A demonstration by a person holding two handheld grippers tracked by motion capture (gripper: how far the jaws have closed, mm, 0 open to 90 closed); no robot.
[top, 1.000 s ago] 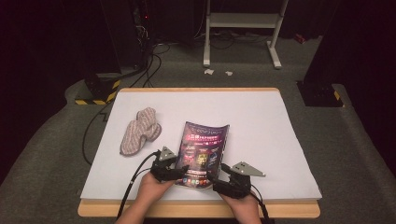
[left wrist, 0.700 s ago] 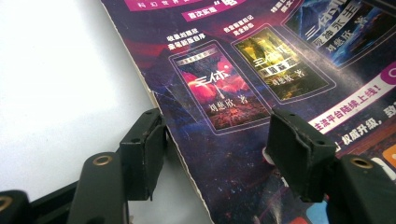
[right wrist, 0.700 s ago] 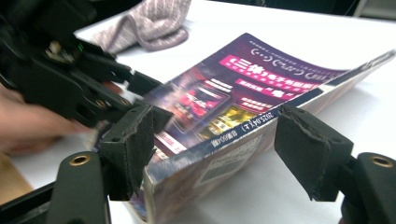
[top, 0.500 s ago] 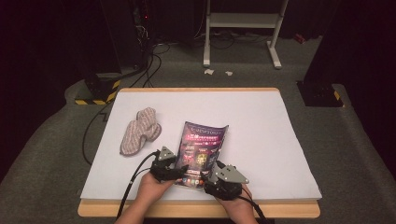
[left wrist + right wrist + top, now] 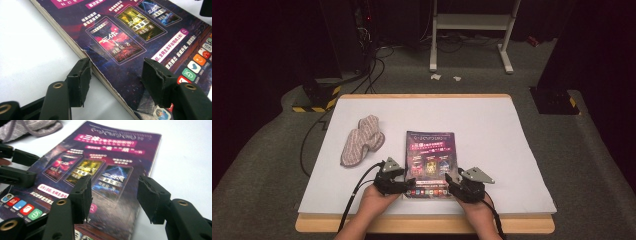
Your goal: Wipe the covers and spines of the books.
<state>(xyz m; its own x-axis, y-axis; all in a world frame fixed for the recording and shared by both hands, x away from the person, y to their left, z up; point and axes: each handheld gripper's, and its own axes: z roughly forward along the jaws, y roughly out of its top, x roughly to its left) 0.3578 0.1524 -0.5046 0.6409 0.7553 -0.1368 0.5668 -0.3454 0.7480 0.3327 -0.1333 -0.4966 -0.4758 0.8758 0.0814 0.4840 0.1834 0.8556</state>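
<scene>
A dark room surrounds the white bench [image 5: 512,150]. High view: the magazine [image 5: 430,155] lies flat at 6 o'clock, the cloth [image 5: 361,139] at 9. Left hand-held gripper [image 5: 113,82] gapes over the magazine's edge, gripping nothing; slide one jaw under. Right hand-held gripper [image 5: 113,195], just narrowing, holds nothing. The near corners are cut off.

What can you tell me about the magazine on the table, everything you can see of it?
The magazine lies flat and closed on the white table, glossy dark purple cover up, with pink banners, three pictured panels and a row of app icons at its near end. Its left edge looks worn. The left gripper and right gripper sit at its near corners, jaws astride the edges.
</scene>
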